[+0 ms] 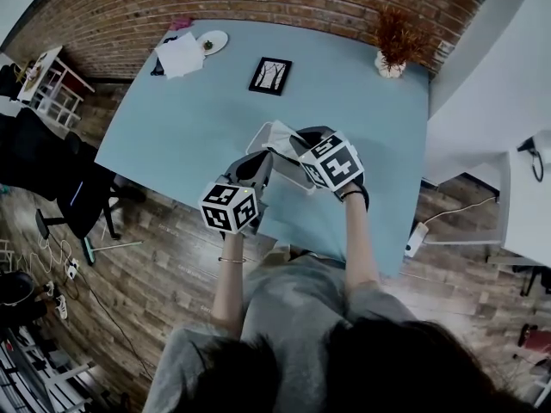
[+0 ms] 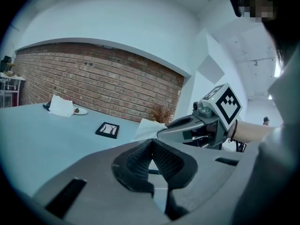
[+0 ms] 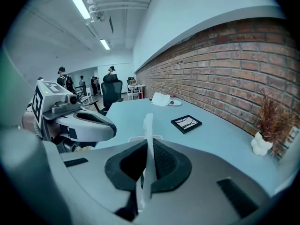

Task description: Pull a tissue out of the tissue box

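Two hand-held grippers work over a pale blue bench (image 1: pixel 344 101) backed by a brick wall (image 1: pixel 258 3). The right gripper (image 3: pixel 146 146) has its jaws closed on a white tissue (image 3: pixel 148 125), which stands as a thin upright strip between the pads and rises above their tips. The tissue box (image 1: pixel 288 170) sits on the bench near the front edge, directly below the two grippers. The left gripper (image 2: pixel 150 144), just beside the right one, has its jaws together at the tips with nothing visible between them. Farther back on the bench lie a black picture frame (image 1: pixel 270 76), a sheet of white paper (image 1: pixel 179 56) beside a small plate (image 1: pixel 213 41), and a dried plant in a white pot (image 1: pixel 396 41) near the wall.
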`<state>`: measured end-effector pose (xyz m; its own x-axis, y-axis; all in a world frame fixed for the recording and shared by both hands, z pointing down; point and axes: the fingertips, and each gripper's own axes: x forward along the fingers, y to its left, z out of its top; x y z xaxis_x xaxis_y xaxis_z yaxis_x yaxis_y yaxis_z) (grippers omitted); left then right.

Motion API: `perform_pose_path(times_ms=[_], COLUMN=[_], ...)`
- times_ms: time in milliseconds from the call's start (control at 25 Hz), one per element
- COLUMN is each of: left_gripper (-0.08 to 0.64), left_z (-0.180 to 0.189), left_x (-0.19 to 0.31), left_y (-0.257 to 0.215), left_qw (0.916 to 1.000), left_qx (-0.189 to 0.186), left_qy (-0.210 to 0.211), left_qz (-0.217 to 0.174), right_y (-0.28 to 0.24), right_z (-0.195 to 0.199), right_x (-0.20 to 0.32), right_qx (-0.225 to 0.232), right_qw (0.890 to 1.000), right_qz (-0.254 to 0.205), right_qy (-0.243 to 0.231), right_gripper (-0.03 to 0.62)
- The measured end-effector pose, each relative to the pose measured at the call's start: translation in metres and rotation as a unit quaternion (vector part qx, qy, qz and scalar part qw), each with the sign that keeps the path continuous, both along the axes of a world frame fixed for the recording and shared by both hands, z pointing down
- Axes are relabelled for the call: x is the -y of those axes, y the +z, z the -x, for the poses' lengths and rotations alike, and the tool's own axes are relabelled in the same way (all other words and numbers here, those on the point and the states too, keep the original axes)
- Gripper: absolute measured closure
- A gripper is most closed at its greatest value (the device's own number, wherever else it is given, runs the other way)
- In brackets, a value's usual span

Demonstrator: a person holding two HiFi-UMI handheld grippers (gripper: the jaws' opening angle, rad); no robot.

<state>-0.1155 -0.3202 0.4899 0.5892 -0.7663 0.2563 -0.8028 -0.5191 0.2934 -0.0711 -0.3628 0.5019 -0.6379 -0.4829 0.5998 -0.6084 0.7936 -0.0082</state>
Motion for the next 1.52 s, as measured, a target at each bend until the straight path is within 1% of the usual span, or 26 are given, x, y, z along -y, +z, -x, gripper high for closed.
perform_pose_path(times_ms=[840, 1240, 1400, 1520], left_gripper=[0.557, 0.557, 0.557, 0.557], left_z=[-0.012, -0.024, -0.029, -0.034], left_x=[-0.014, -0.023, -0.026, -0.031], left_y=[-0.03, -0.043, -0.052, -0.059], left_qw=[0.9992, 0.9984, 0.9976, 0.997], left_qx=[-0.003, -0.002, -0.003, -0.005], left_qy=[-0.014, -0.011, -0.011, -0.008], left_qz=[-0.038, -0.056, -0.068, -0.077], right_y=[-0.037, -0.061, -0.073, -0.083], right_z=[-0.018, -0.025, -0.03, -0.034], right_x=[-0.015, -0.026, -0.032, -0.038], right_qx=[0.019, 0.037, 0.05, 0.074], right_qw=[0.999, 0.997, 0.995, 0.993], right_qz=[-0.04, -0.072, -0.082, -0.087], right_qy=[-0.009, -0.014, -0.017, -0.024], right_gripper=[0.591, 0.591, 0.591, 0.591])
